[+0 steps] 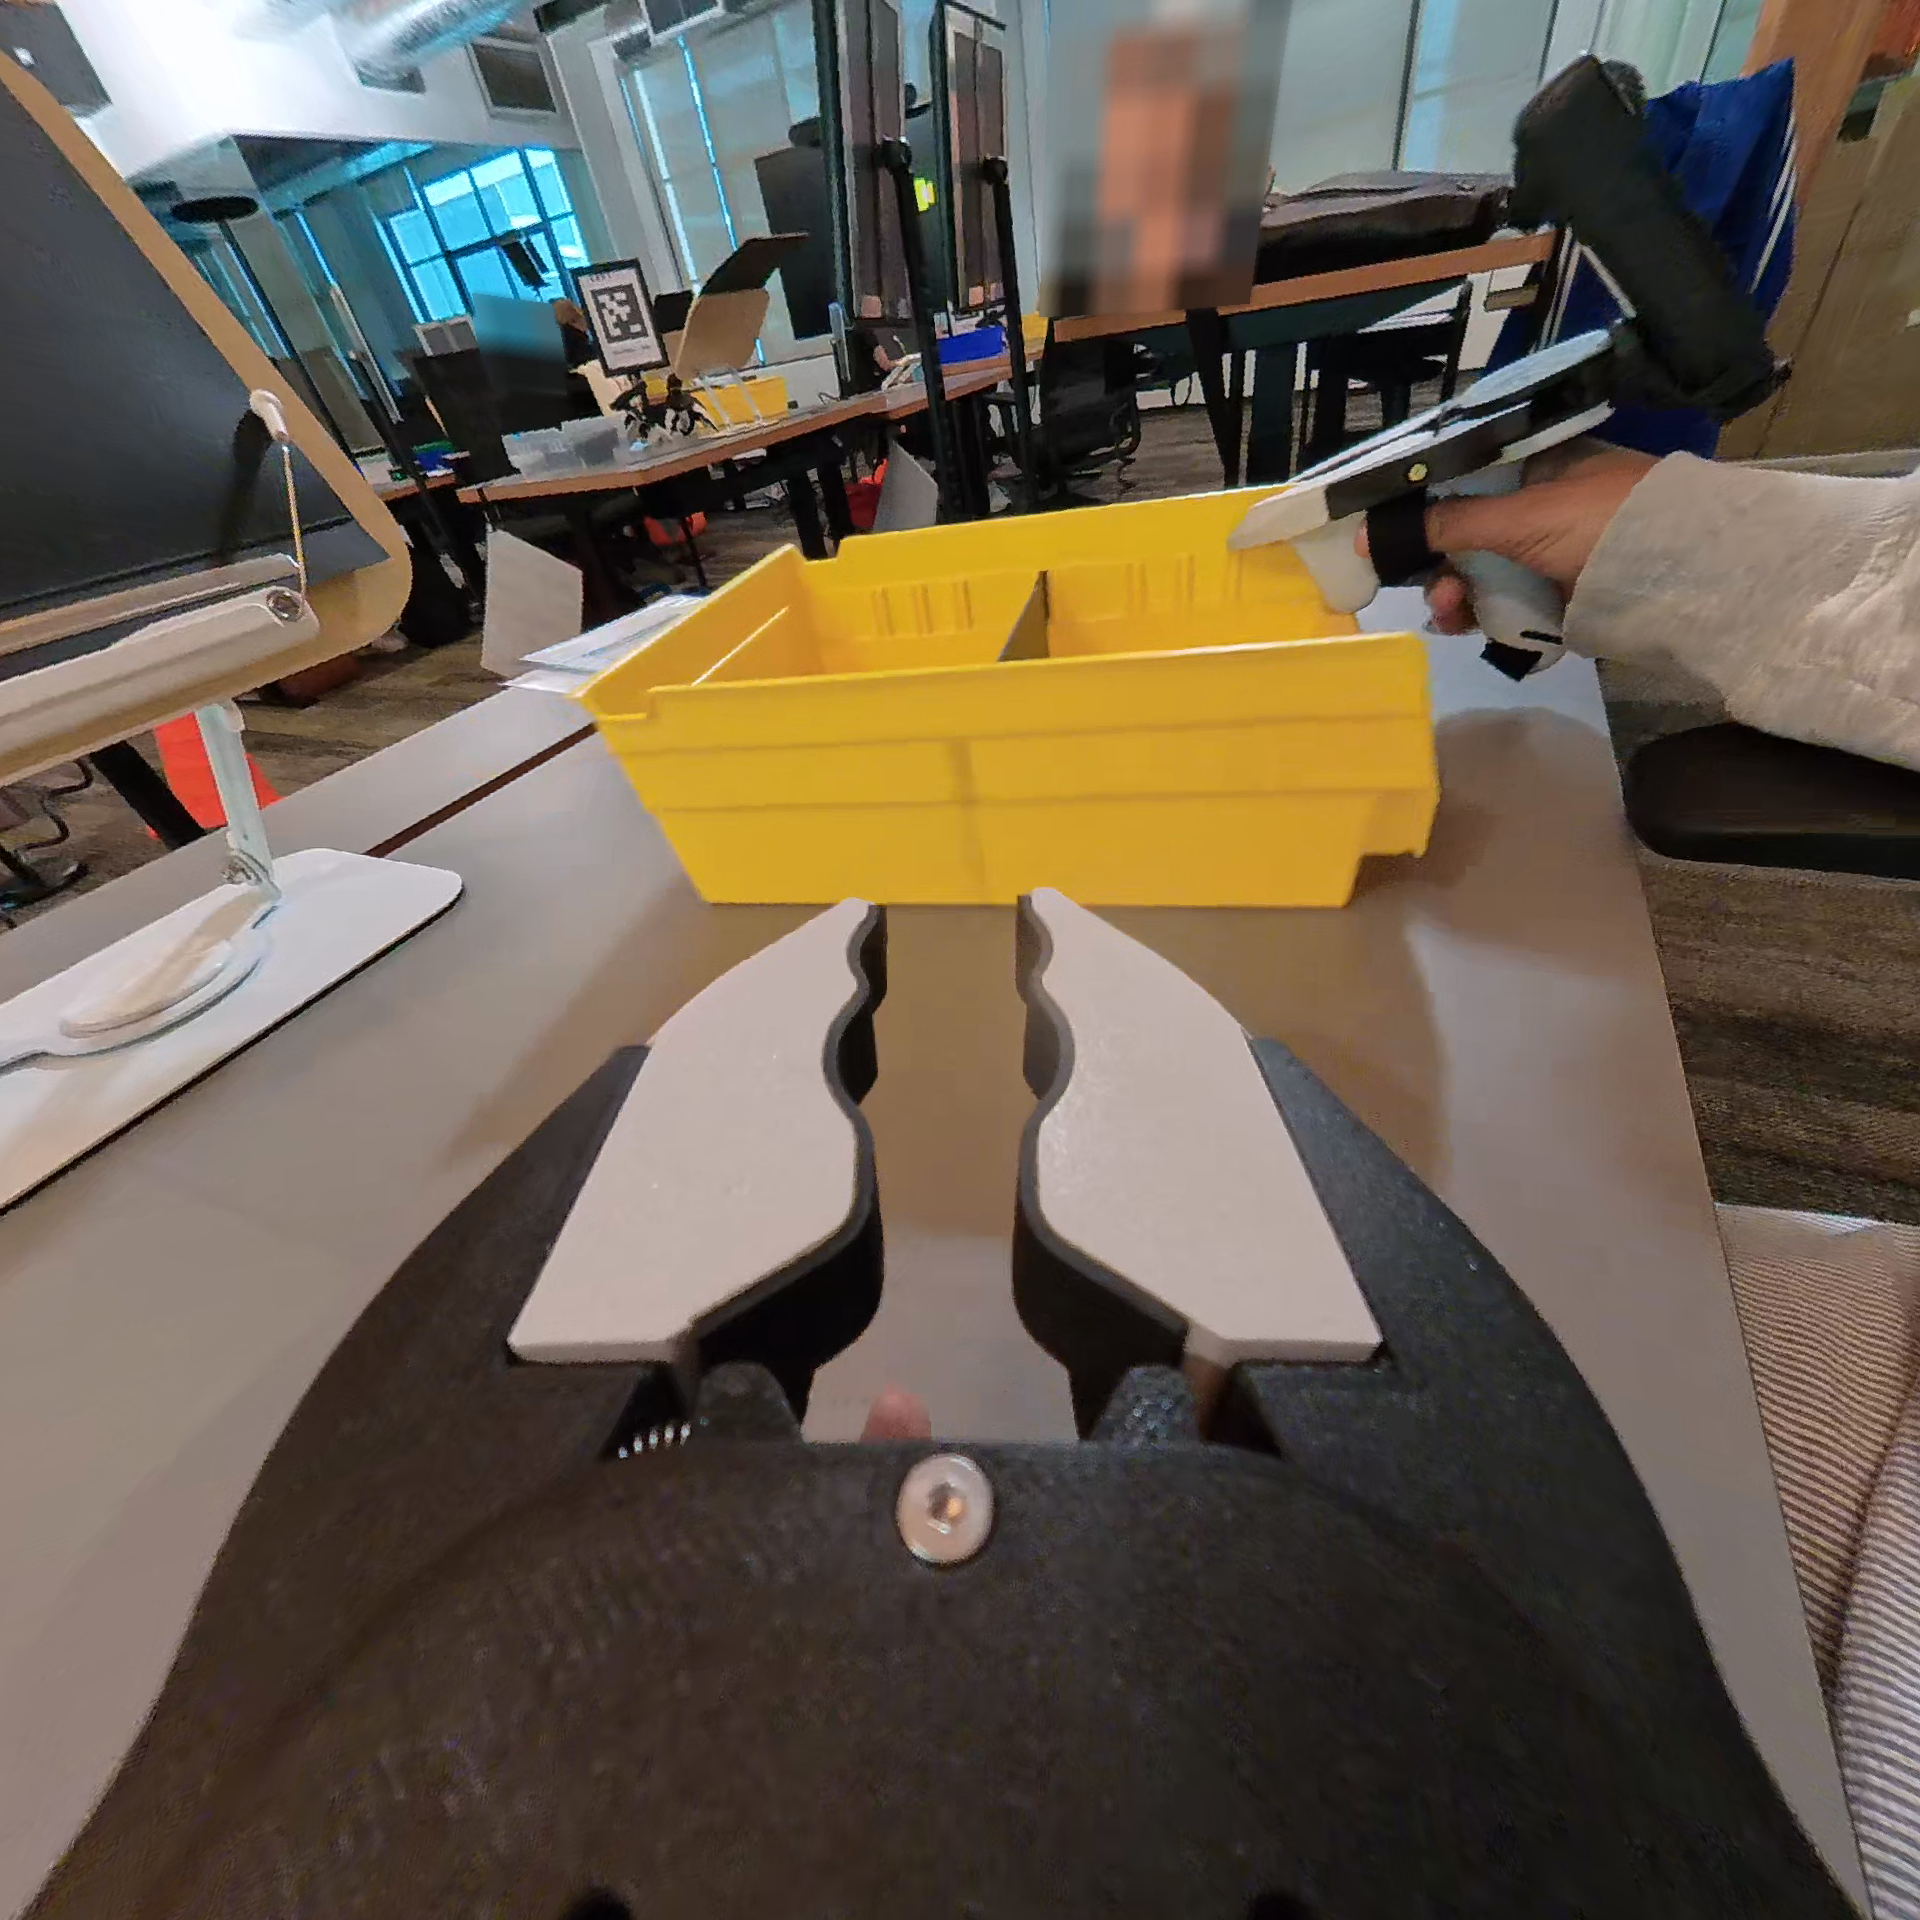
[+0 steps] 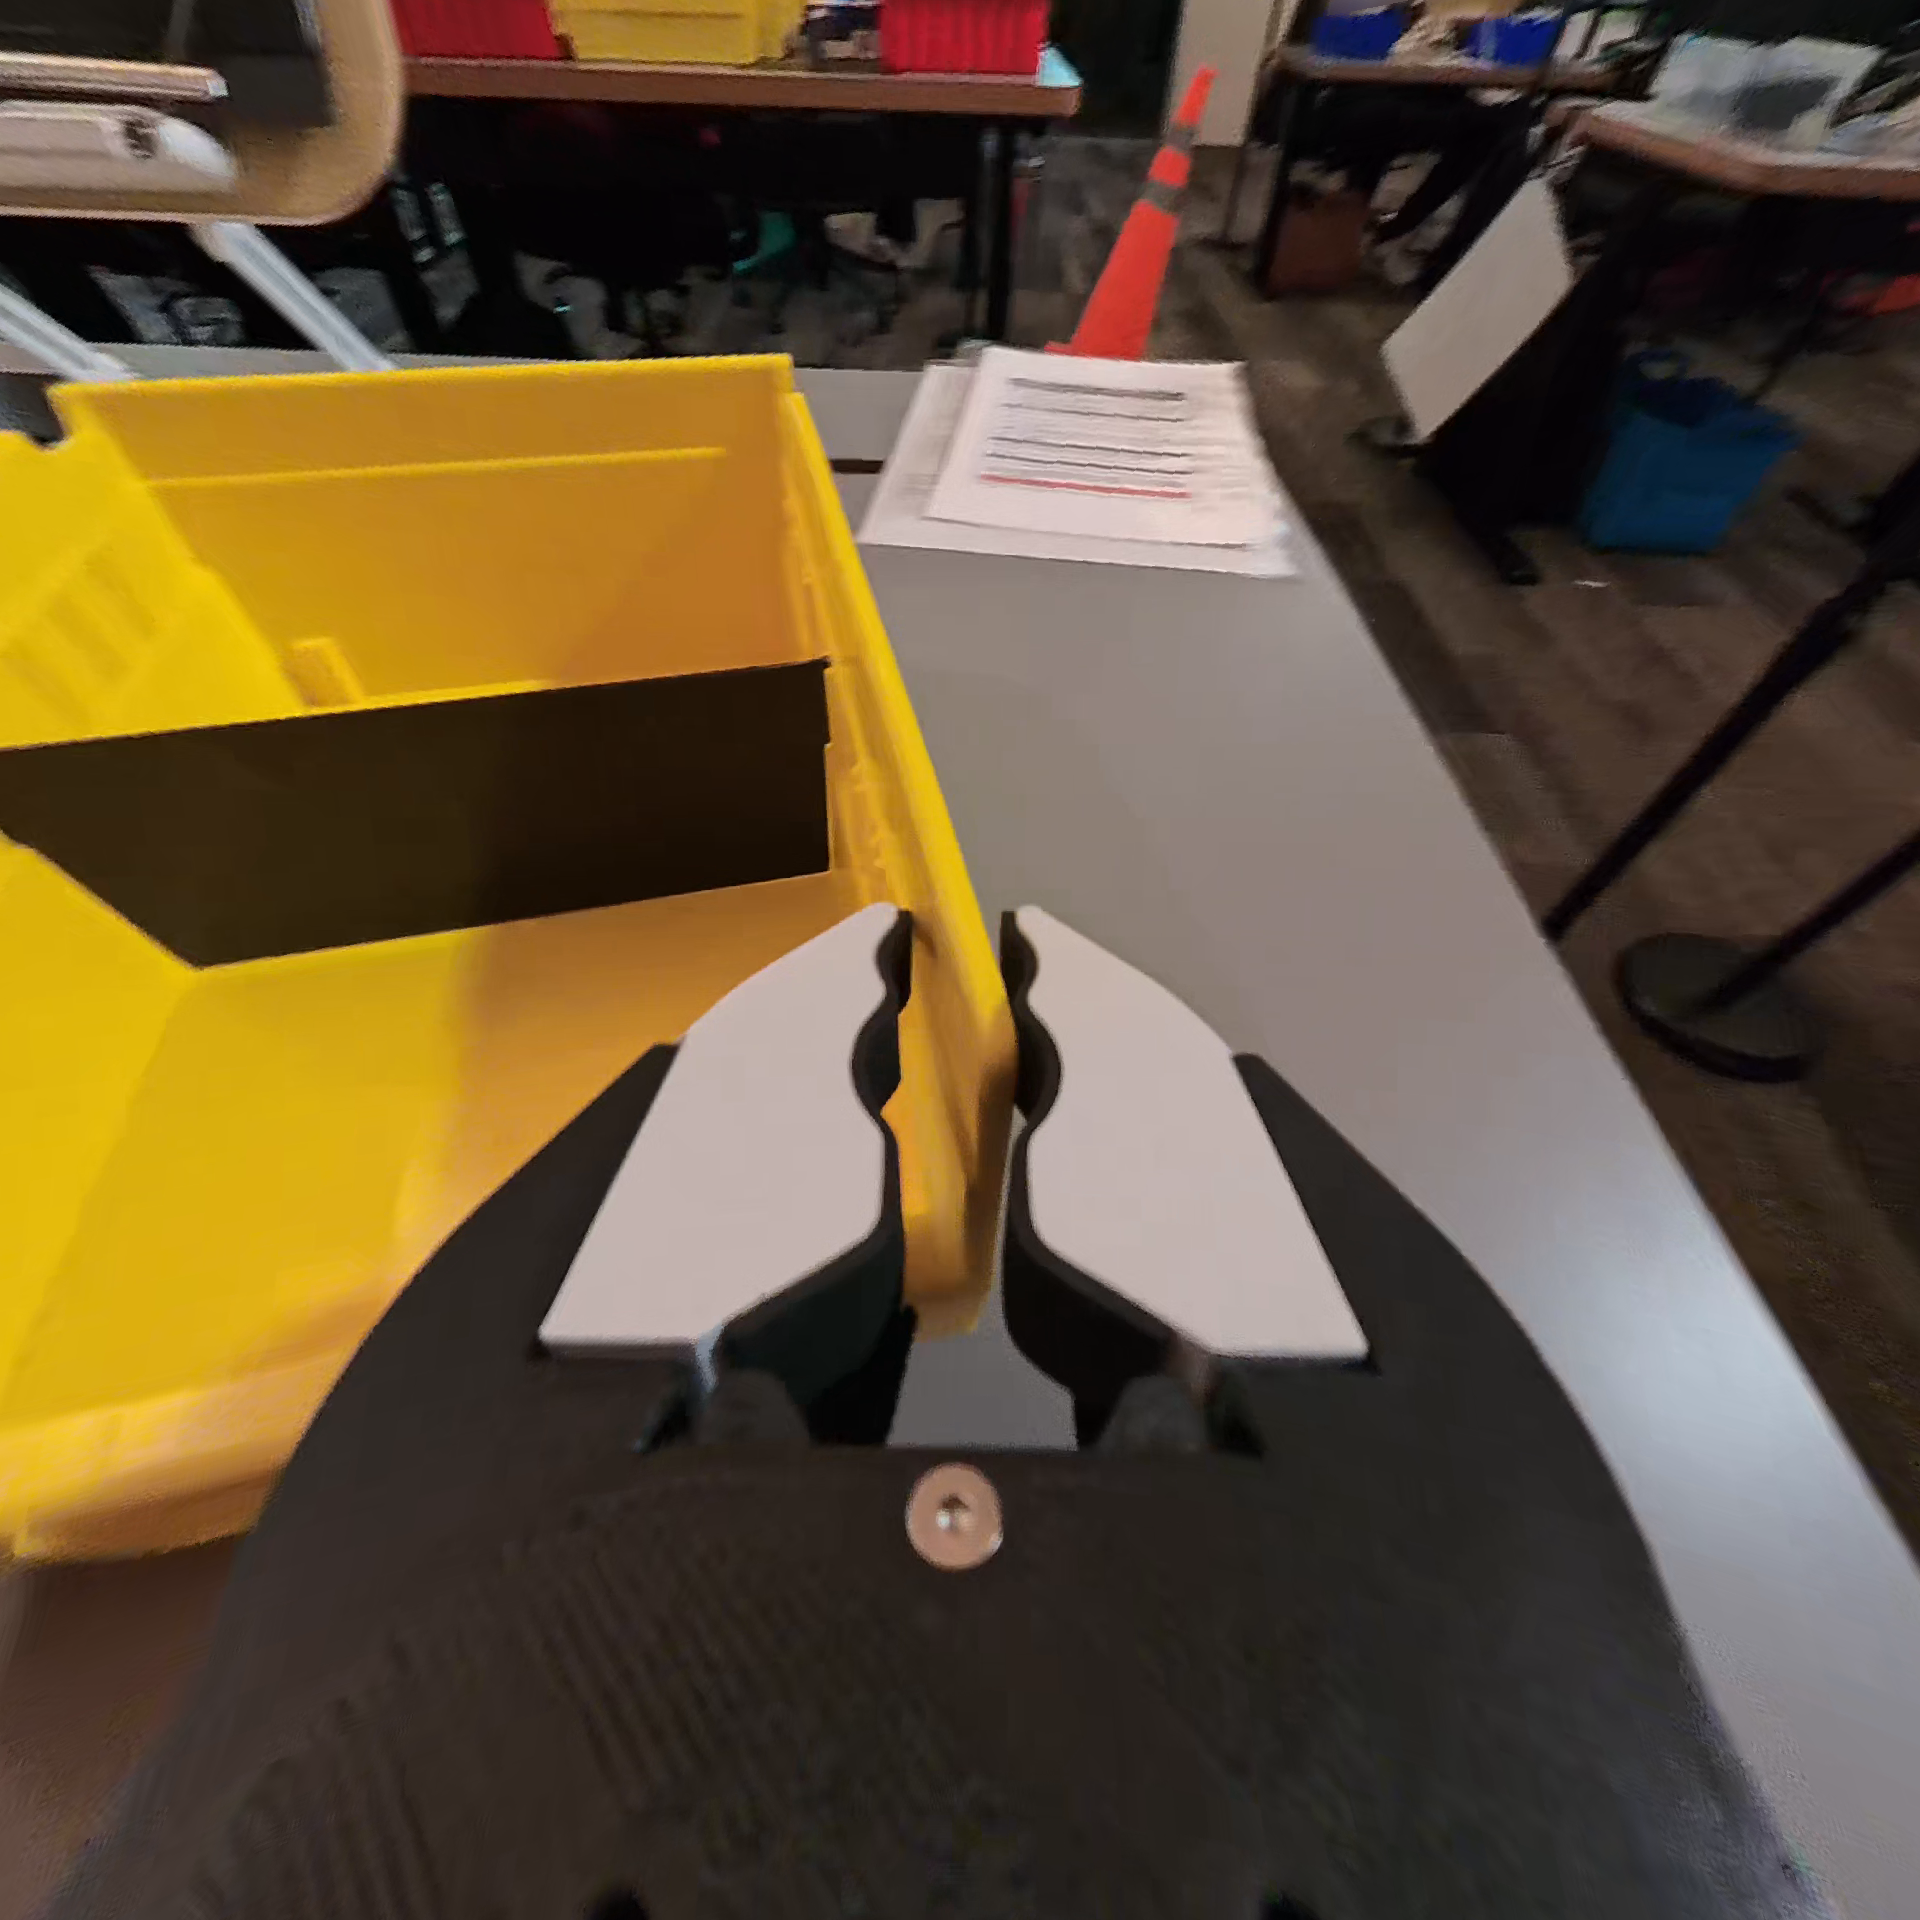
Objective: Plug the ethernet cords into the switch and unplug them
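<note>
No cords or switch show, so plugging looks unstarted. The right gripper (image 2: 956, 925) pinches the yellow bin's (image 2: 499, 540) right wall; the left gripper (image 1: 951, 904) hovers narrowly parted, holding nothing.

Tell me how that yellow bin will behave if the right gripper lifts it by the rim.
The yellow bin looks like rigid moulded plastic and seems empty, so probably light. The right gripper straddles one side wall near a corner, so the bin would likely tilt. Its black divider might shift.
</note>
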The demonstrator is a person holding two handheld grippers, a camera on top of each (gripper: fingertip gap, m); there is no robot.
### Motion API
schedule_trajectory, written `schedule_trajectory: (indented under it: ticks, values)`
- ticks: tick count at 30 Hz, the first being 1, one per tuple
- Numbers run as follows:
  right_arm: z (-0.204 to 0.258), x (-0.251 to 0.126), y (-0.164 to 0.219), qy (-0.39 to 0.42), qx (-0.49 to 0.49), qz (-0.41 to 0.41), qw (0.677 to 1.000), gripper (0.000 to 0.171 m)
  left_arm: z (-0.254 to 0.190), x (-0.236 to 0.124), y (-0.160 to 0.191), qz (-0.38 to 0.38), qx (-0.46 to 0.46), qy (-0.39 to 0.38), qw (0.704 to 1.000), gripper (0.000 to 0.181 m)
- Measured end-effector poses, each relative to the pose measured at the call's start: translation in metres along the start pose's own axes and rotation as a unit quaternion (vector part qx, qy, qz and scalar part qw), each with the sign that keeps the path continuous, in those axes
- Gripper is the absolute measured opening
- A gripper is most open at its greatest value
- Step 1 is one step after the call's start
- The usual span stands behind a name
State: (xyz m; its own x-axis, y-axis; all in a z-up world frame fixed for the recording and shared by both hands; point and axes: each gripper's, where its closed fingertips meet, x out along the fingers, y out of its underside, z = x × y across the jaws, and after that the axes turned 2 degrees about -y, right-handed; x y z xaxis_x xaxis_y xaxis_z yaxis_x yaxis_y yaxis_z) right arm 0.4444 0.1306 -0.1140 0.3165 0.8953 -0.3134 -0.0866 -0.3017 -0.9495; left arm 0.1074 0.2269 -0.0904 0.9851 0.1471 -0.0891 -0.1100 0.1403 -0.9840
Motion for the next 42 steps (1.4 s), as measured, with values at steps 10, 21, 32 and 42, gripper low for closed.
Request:
schedule_trajectory:
  ticks: [10,21,32,42]
  values:
    - [-0.068,-0.029,0.008,0.054,0.034,-0.026,0.998,0.014,-0.001,0.000,0.000,0.002,-0.029,0.011,1.000,0.020]
    - [-0.079,-0.033,0.008,0.059,0.057,-0.047,0.996,0.010,0.009,-0.007,-0.013,-0.038,-0.065,0.001,0.997,0.009]
    - [0.065,-0.100,-0.124,-0.002,-0.068,-0.312,0.948,0.063,0.039,-0.015,-0.009,-0.059,-0.214,0.000,0.975,0.012]
    - [0.300,-0.034,-0.033,-0.338,-0.134,-0.136,0.922,0.092,0.057,-0.024,-0.002,-0.051,-0.204,-0.018,0.977,0.015]
